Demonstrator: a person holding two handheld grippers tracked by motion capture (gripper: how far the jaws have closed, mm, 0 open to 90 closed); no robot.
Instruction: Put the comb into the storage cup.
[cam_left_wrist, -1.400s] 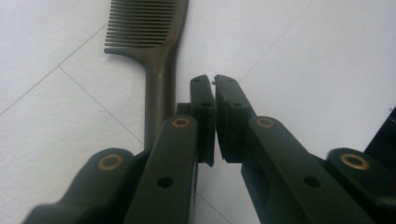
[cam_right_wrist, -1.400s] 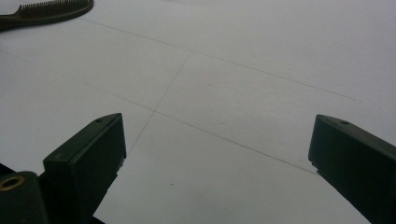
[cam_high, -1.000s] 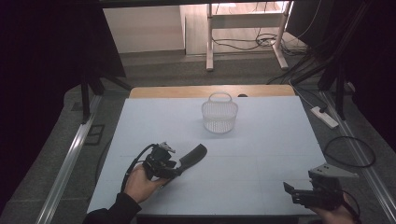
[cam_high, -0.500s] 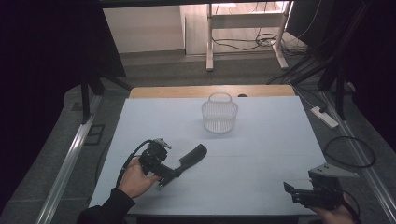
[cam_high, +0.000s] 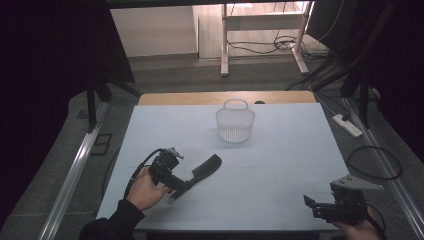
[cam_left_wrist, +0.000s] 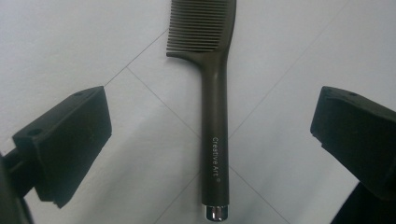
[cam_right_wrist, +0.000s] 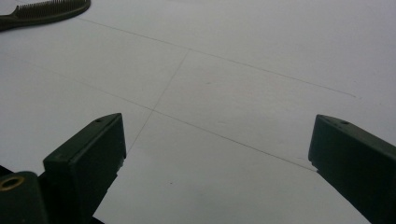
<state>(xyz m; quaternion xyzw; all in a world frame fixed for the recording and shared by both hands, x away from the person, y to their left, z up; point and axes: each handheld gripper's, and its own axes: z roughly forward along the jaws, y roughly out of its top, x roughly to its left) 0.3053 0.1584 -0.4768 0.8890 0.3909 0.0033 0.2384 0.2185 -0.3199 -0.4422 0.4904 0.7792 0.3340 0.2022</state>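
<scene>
My left gripper (cam_high: 192, 181) has just spread its fingers; the comb (cam_left_wrist: 214, 116) lies released between them on the desk (cam_high: 280, 165), lower left of frame. Basket (cam_high: 235, 121) untouched. Right gripper (cam_high: 312, 206) fingers spread, empty.

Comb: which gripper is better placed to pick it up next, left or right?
Left. The left gripper has just opened its jaws, which stand either side of the comb handle without touching. The right gripper sits open at the table's near right corner, far off.
</scene>
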